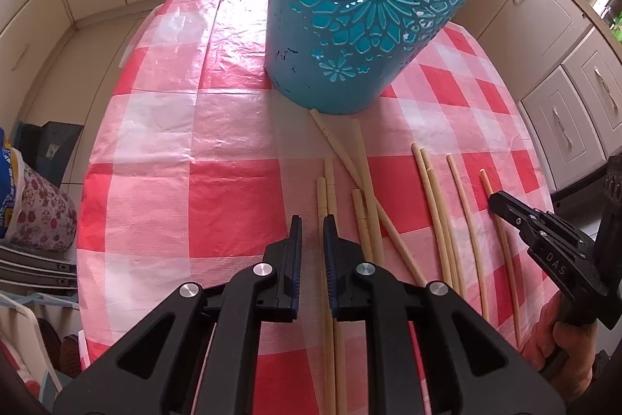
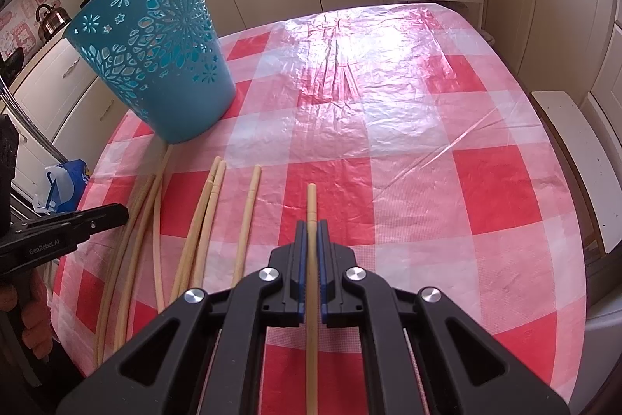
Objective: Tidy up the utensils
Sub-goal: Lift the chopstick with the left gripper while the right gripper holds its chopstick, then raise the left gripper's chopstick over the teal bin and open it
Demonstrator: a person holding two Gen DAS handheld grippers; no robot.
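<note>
Already the right tongs (image 2: 310, 224) pinch a chopstick (image 2: 311, 197) lengthwise, pointing twelve o'clock; the bin (image 2: 155, 65) stands at ten. Left tongs (image 1: 313, 220) hover narrowly parted, empty.

Both fisheye views were bright and evenly daylit, with strong barrel distortion bending the tabletop (image 2: 388, 181) edges and cabinets, and dark vignetting in the corners. Glare washed out the plastic cloth at the tabletop's far end in both views, strongest in the right wrist view, where wrinkles caught the light. Shadows were soft and faint; focus stayed sharp across most of each frame, softening slightly toward the rims, and the teal bin (image 1: 361, 10) looked stretched.
</note>
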